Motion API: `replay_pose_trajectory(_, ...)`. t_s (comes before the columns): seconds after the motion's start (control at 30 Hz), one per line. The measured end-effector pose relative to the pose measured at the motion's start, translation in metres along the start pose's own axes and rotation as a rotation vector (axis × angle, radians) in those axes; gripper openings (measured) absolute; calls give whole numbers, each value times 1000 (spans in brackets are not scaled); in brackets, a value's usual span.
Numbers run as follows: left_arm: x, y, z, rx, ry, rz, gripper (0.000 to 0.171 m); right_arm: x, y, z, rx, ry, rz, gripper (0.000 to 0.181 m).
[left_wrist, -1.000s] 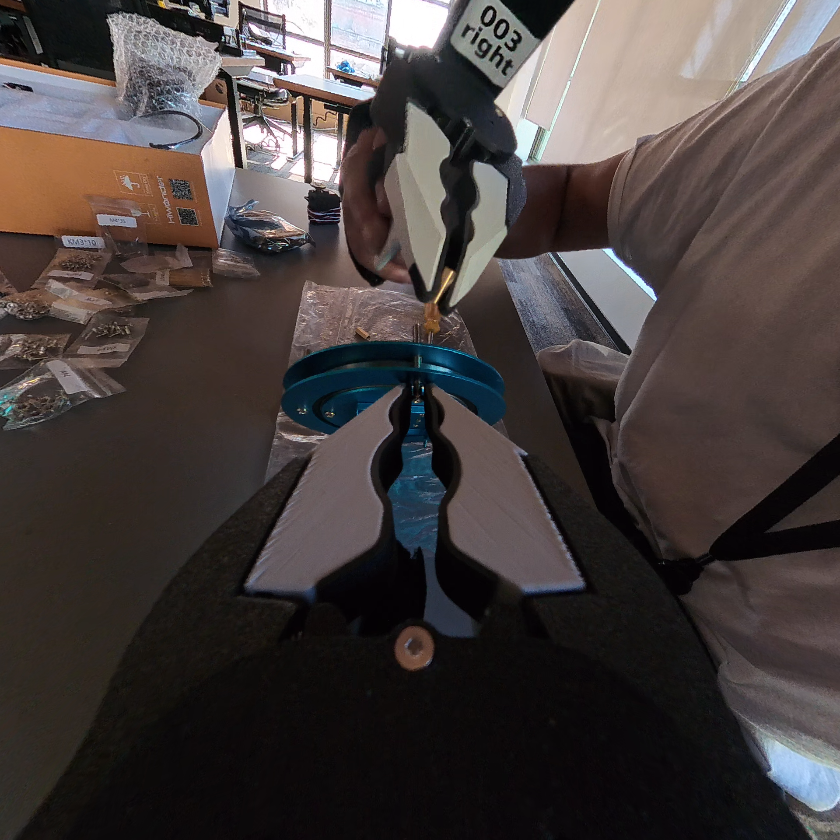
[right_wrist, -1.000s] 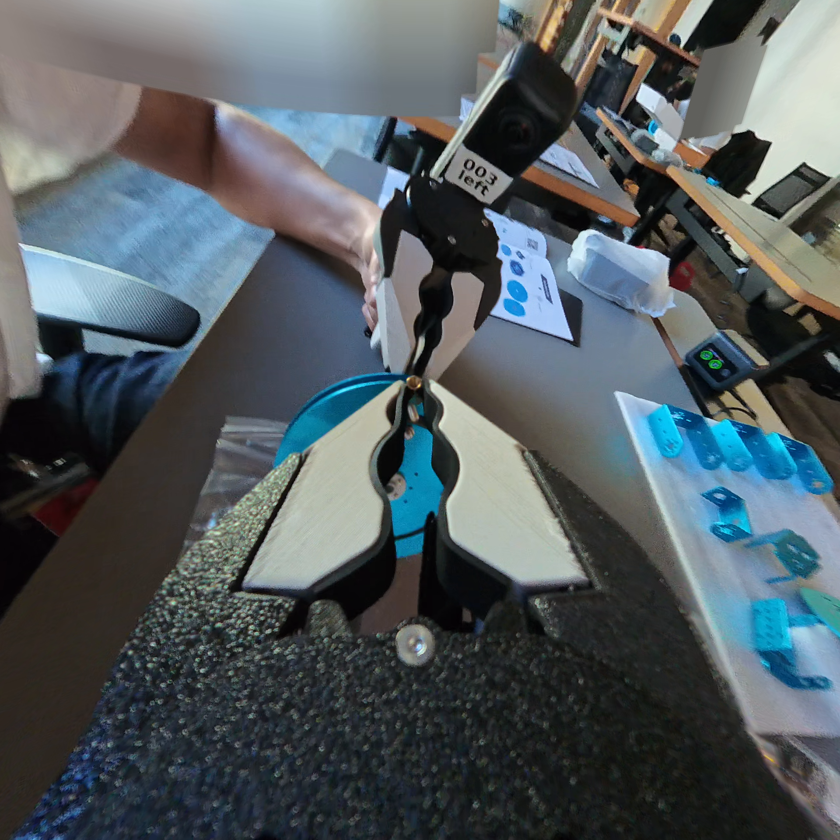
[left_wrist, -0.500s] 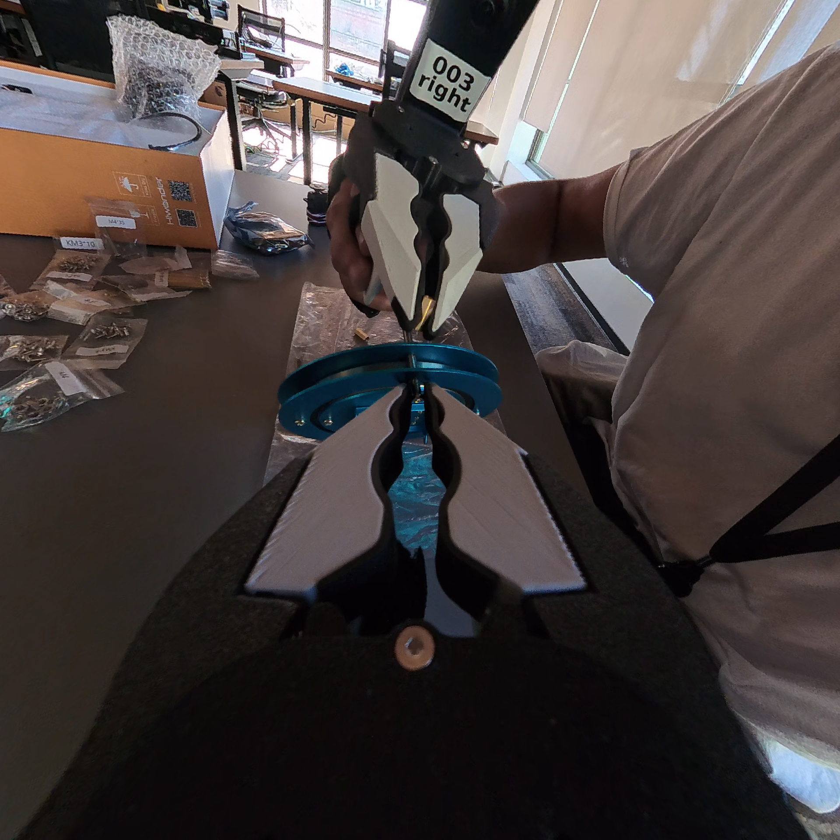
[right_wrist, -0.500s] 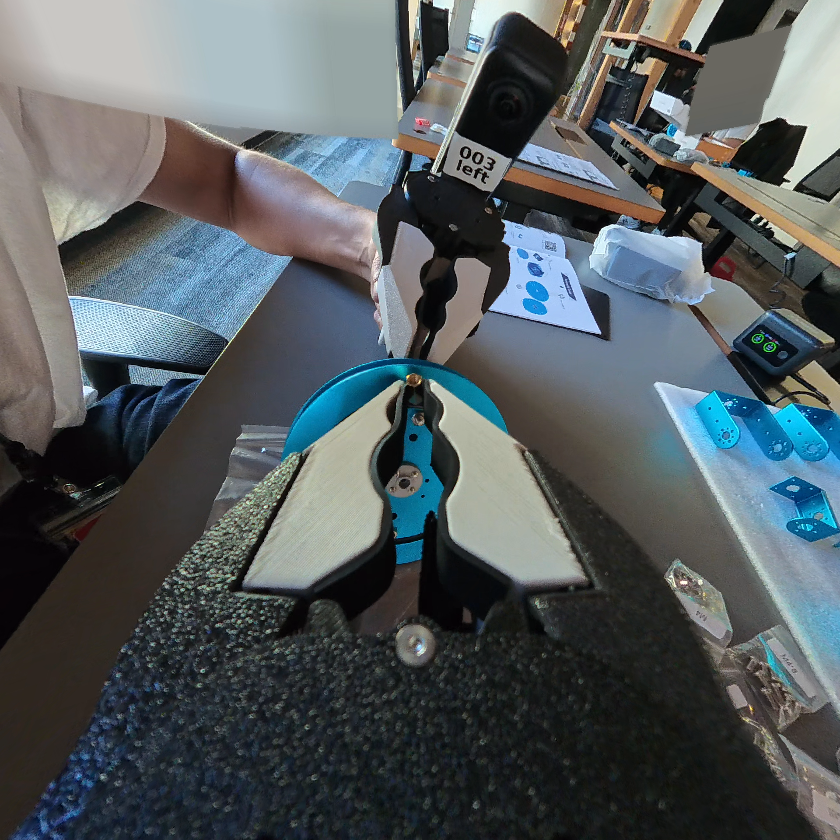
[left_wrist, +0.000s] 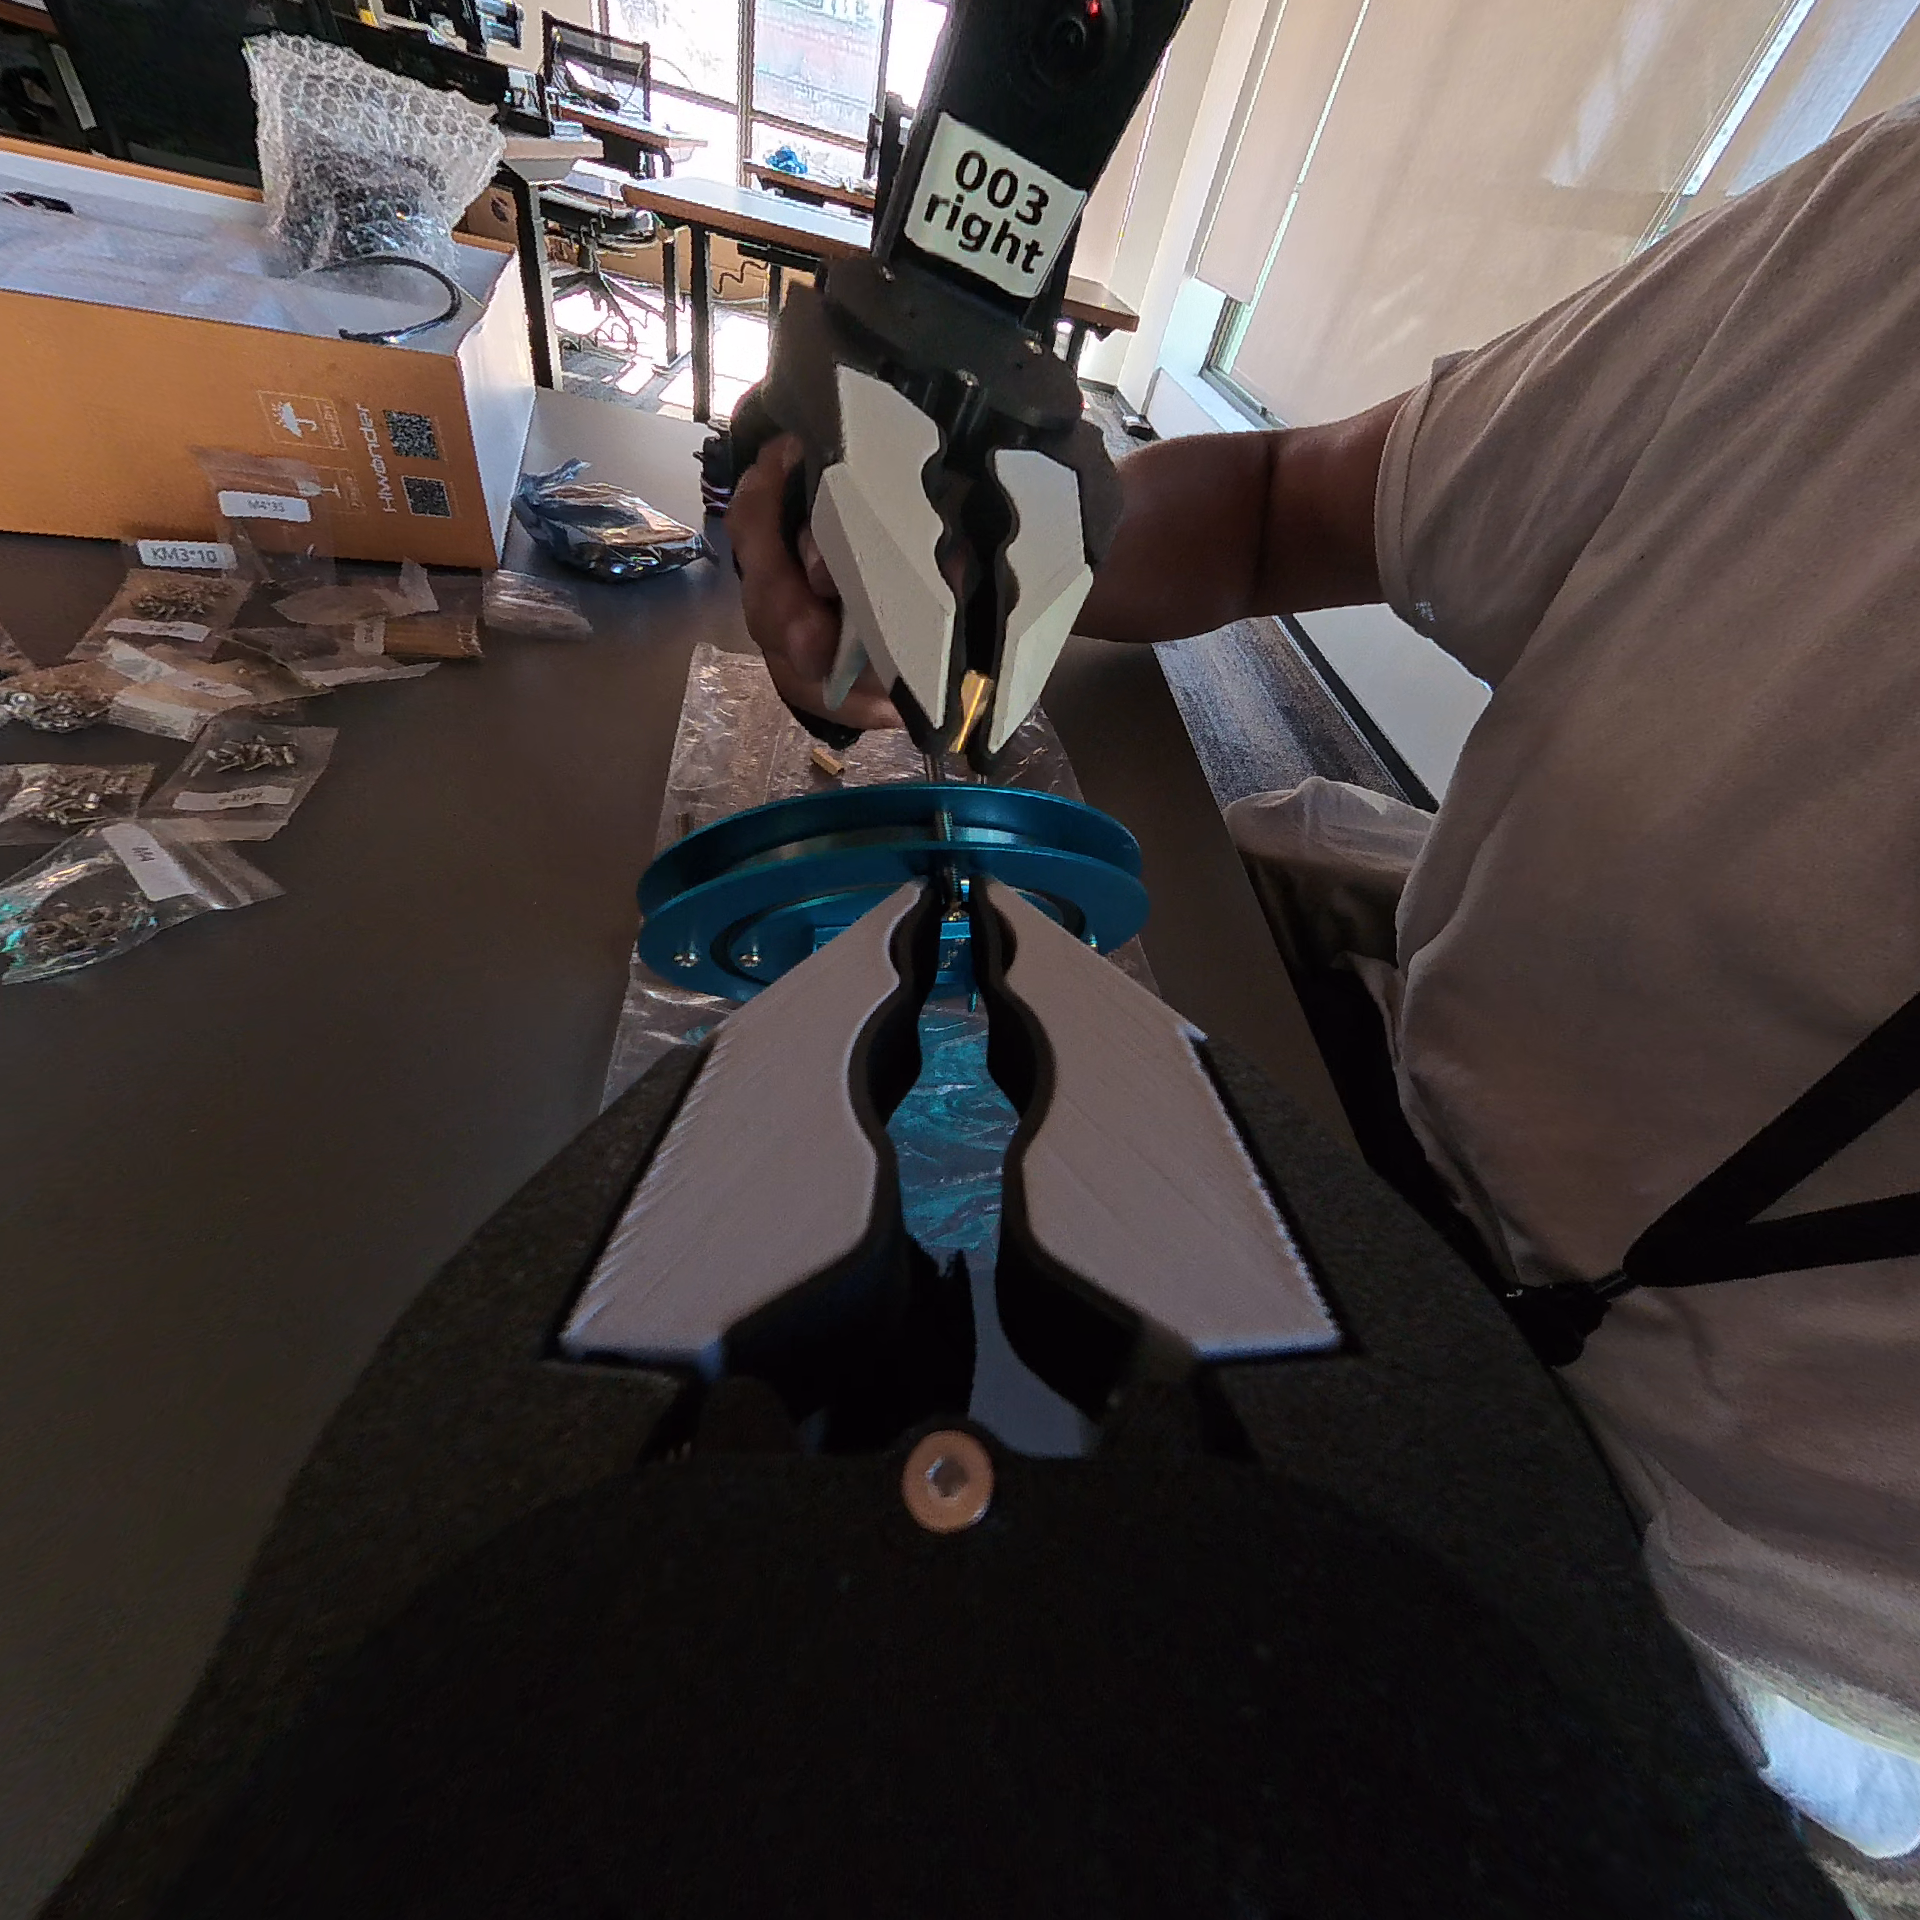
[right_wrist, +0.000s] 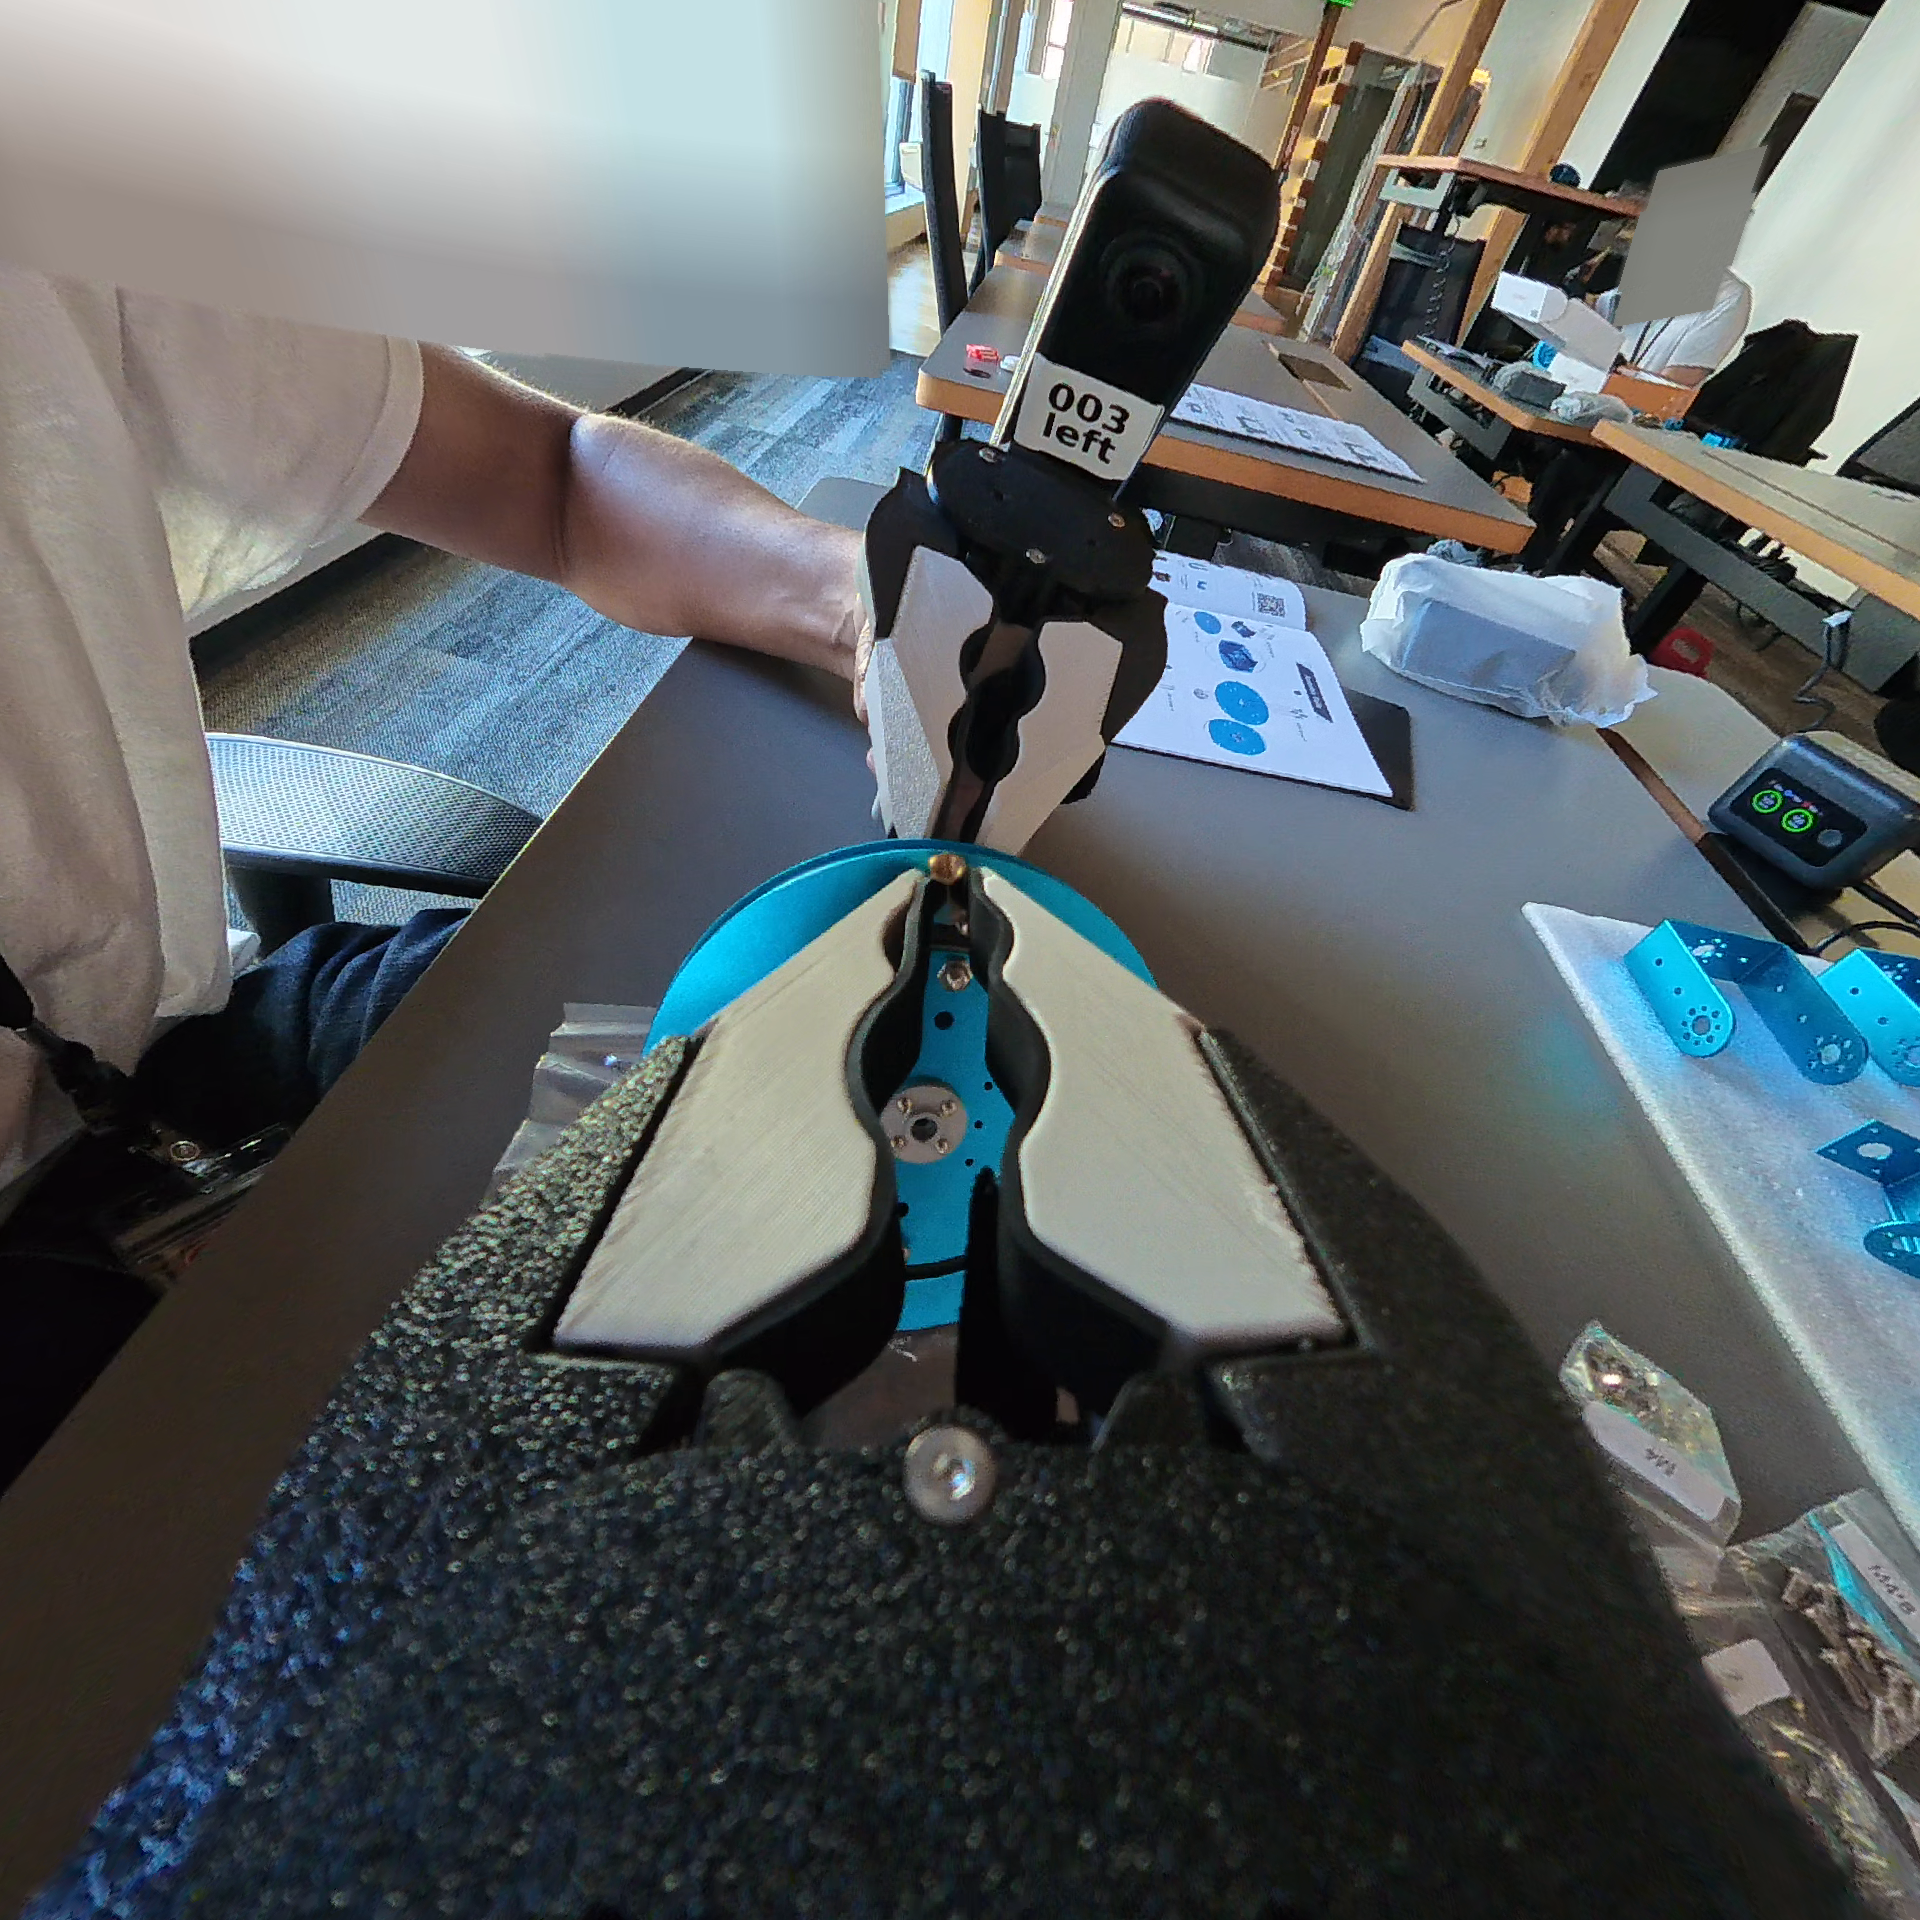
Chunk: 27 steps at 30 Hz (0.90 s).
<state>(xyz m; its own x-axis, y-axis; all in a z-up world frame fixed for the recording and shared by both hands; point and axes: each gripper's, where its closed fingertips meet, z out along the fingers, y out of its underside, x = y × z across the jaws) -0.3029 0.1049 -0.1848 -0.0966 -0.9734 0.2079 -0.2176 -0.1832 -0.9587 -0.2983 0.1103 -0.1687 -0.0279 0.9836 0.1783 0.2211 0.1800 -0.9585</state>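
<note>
A blue disc assembly (left_wrist: 790, 883), two stacked metal discs, lies on a clear plastic bag (left_wrist: 748, 727) on the dark table (left_wrist: 364, 1039). My left gripper (left_wrist: 951, 896) is shut on the disc's near rim, where a thin screw (left_wrist: 940, 774) stands up. My right gripper (left_wrist: 966, 732) hangs upright over that screw, shut on a small brass standoff (left_wrist: 972, 698). In the right wrist view, the right gripper (right_wrist: 945, 883) holds the standoff (right_wrist: 945, 864) above the disc (right_wrist: 727, 966), with the left gripper (right_wrist: 977, 826) just behind it.
An orange and white box (left_wrist: 239, 416) with bubble wrap (left_wrist: 353, 135) and several screw bags (left_wrist: 135, 727) lie on the left. A booklet (right_wrist: 1247, 696), a wrapped package (right_wrist: 1496, 634), a small screen device (right_wrist: 1808, 821) and a white tray (right_wrist: 1621, 1039) of blue brackets (right_wrist: 1704, 997) lie beyond. The person's torso (left_wrist: 1662, 727) is close on the right. Both grippers' tips are close together, under 4 cm apart.
The right gripper has swung from tilted to nearly upright over the disc, keeping the brass standoff at the screw's top. The left gripper has stayed shut on the disc's rim.
</note>
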Motion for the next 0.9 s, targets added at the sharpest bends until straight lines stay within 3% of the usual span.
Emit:
replay_pose_trajectory(0.23, -1, 1, -1, -8, -8, 3, 4, 9, 5, -10, -95, 35, -38, 5)
replay_pose_trajectory(0.3, -2, 1, -1, -9, -13, 4, 4, 17, 20, -27, -240, 37, -25, 5)
replay_pose_trajectory(0.37, -2, 1, -1, -10, -14, 4, 4, 6, 65, -52, -508, -89, 96, 5)
replay_pose_trajectory(0.4, -2, 1, -1, -11, -15, 6, 4, 7, 93, -66, -643, -87, 132, 5)
replay_pose_trajectory(0.43, -2, 1, -1, -14, -15, 8, 4, 9, 111, -75, -682, -65, 131, 5)
replay_pose_trajectory(0.57, 0, 2, 0, -22, -18, 26, 4, 2, 139, -84, -703, -61, 177, 6)
replay_pose_trajectory(0.9, 1, 3, 1, -27, -14, 26, 4, 3, 138, -88, -641, -62, 199, 7)
